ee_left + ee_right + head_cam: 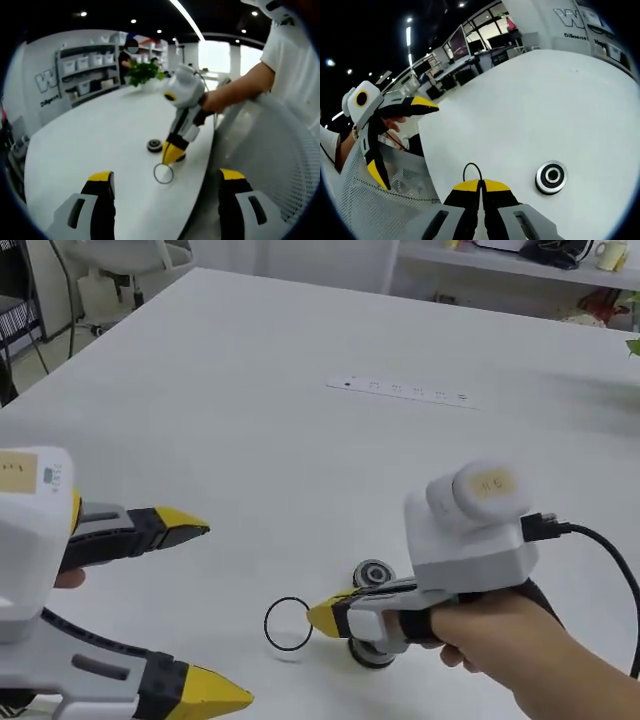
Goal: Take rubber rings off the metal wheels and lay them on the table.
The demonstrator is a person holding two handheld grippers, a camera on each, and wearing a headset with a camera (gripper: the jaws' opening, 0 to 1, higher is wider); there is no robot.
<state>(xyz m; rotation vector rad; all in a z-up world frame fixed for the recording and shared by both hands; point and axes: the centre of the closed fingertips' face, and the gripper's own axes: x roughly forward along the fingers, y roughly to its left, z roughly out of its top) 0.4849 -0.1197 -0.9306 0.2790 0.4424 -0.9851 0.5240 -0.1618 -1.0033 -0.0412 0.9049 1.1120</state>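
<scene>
White tabletop (300, 360) reaches away from the person to a far edge backed by shelving (520, 265). An office chair (120, 265) stands beyond its far left corner. A thin white strip (400, 392) with small marks lies flat toward the far edge, well apart from everything else, and a wide stretch of plain surface separates it from the work.

The work sits close to the near edge, by the person. A black rubber ring (288, 624) lies flat on the tabletop, off any wheel. The right gripper (322, 616), held in a hand (500, 640), points along the near edge with its jaws pressed together. Its yellow tips meet the ring's rim, but whether they pinch the rubber or only touch it cannot be told. The far wheel (373, 575) lies just beside this gripper, on the side toward the far edge, with a dark band around its metal hub. The near wheel (370, 652) is partly hidden under the gripper's body, on the side toward the near edge.

The left gripper (228, 615) hangs over the near left part of the tabletop, its jaws spread wide around nothing, apart from the ring. In the left gripper view the ring lies ahead, in line with the gap between those jaws. The near edge runs just beside it, with a white mesh panel (270, 150) beyond that edge. A green plant (142, 72) stands at the tabletop's end behind the right gripper.
</scene>
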